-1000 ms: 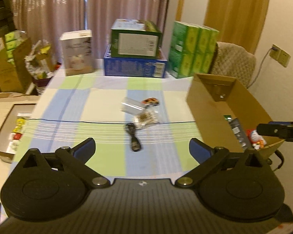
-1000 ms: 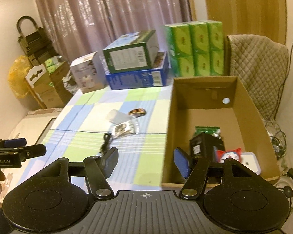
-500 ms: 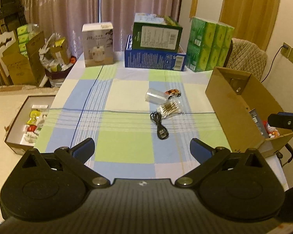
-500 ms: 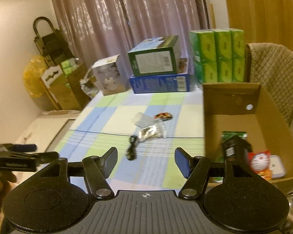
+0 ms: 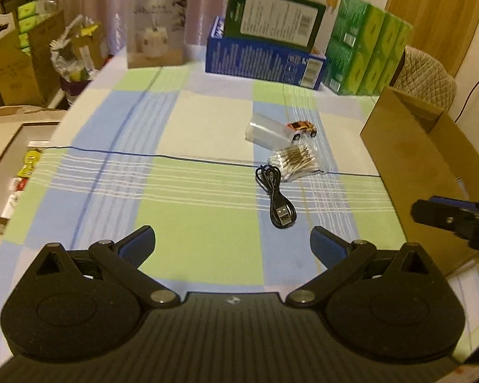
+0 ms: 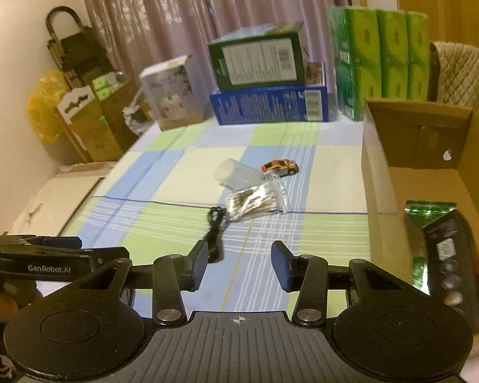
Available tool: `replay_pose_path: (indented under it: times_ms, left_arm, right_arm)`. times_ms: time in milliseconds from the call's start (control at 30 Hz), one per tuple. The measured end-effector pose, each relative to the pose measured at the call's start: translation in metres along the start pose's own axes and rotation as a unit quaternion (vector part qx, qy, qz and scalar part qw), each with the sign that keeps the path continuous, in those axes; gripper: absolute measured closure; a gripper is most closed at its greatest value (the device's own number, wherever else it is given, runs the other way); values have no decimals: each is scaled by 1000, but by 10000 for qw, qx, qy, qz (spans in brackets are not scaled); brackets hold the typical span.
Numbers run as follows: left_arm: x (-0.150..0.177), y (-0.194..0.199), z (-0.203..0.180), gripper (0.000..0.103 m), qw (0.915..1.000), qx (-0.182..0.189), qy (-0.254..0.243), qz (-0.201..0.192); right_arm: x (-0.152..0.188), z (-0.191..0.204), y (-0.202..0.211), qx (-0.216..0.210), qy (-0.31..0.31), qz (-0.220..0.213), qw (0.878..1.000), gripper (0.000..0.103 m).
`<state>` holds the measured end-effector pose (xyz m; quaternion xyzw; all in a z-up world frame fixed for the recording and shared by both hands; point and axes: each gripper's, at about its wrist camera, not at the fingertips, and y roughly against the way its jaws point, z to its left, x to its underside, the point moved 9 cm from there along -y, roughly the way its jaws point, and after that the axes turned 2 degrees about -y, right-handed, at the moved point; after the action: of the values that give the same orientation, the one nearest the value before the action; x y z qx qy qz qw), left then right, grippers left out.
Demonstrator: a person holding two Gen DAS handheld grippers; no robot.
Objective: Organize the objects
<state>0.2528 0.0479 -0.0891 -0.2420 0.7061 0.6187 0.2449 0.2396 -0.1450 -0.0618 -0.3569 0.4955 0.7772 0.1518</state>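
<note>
A black USB cable (image 5: 276,196) (image 6: 214,233), a bag of cotton swabs (image 5: 295,160) (image 6: 255,202), a clear plastic cup (image 5: 266,131) (image 6: 238,175) on its side and a small toy car (image 5: 303,127) (image 6: 280,167) lie in the middle of the checked tablecloth (image 5: 194,191). An open cardboard box (image 5: 428,146) (image 6: 408,159) stands on the right with several items inside. My left gripper (image 5: 231,244) is open over the near table, short of the cable. My right gripper (image 6: 239,266) is open and empty, just behind the cable's plug.
Boxes line the far table edge: a white carton (image 5: 156,28), a green box on a blue one (image 5: 265,48), green packs (image 5: 367,51). An open tray of small items (image 5: 12,172) sits low on the left. A chair (image 6: 463,76) stands behind the cardboard box.
Both grippers have come forward and lower toward the table's middle, so the cable and bag look larger. The right gripper has swung left, away from the box, toward the cable.
</note>
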Motion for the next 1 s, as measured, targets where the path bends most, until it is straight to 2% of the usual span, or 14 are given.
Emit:
replay_pose_path:
  times_ms: [100, 133, 300, 367, 400, 467, 533, 600, 667, 700, 800, 1000]
  left_arm:
    - [-6, -30, -4, 4, 9999, 134, -61, 78]
    - [-8, -39, -6, 9, 9998, 163, -94, 109]
    - [-18, -80, -14, 19, 9988, 422, -31, 252]
    - [-21, -94, -19, 26, 9980, 547, -33, 317]
    - [-21, -102, -23, 34, 9976, 591, -54, 368]
    - [-21, -115, -30, 39, 9967, 651, -114, 462]
    - [-21, -125, -39, 56, 9958, 717, -240, 508]
    - [-20, -133, -46, 67, 9943, 803, -375, 587]
    - [-19, -137, -51, 73, 9935, 822, -491, 611]
    - [-20, -137, -51, 81, 9934, 800, -536, 629]
    - [-20, -135, -41, 84, 9940, 724, -445, 693]
    - [-34, -125, -10, 89, 9970, 562, -195, 499]
  right_arm:
    - [-3, -9, -28, 59, -58, 43, 10000, 61]
    - [-4, -12, -35, 88, -79, 41, 9999, 61]
    - [-15, -26, -64, 248, -37, 16, 9997, 62]
    - [-20, -32, -72, 282, -56, 2, 9996, 63]
    - [-22, -35, -76, 298, -71, -12, 9995, 63]
    - [-27, -41, -83, 310, -138, -24, 9994, 63]
    - [-29, -47, -90, 319, -206, -16, 9993, 63]
    - [-29, -51, -95, 294, -282, 31, 9992, 63]
    - [-29, -50, -97, 248, -303, 51, 9992, 63]
    - [-29, -49, -99, 225, -284, 56, 9993, 63]
    - [-29, -47, -107, 155, -284, 90, 9994, 63]
    - [-26, -41, -129, -150, -678, 351, 9970, 62]
